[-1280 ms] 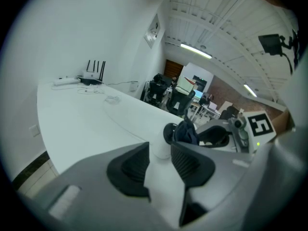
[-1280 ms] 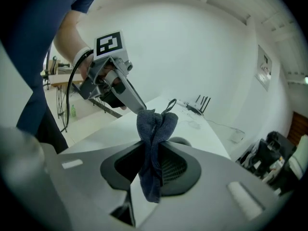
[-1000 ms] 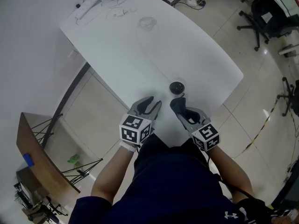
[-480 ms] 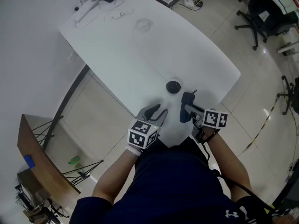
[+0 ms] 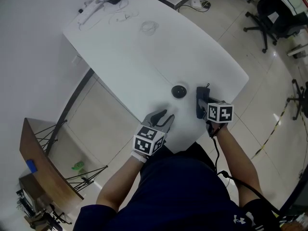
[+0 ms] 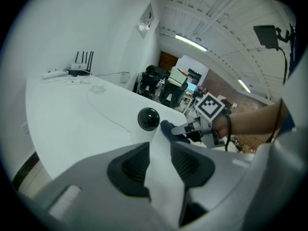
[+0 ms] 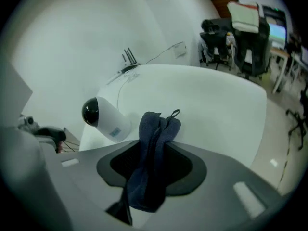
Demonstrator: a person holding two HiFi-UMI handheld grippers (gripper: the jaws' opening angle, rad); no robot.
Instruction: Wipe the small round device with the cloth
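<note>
Cloth (image 7: 153, 153), dark blue, apparently pinched between right gripper (image 5: 201, 95) jaws, which have just been opening; left gripper (image 5: 166, 114) jaws apart, empty.
Right gripper view alone shows small round device (image 7: 103, 117) white-bodied, near cloth on white oval table (image 5: 144, 57); black office chairs (image 5: 269, 13) behind.

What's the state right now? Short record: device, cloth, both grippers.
device: small round device sits on the white table, nothing touching it
cloth: dark blue cloth, beside the device, apart from it
right: right gripper jaws have just been opening; cloth between them, pads against it
left: left gripper jaws apart, nothing between them
wiping: not yet begun
</note>
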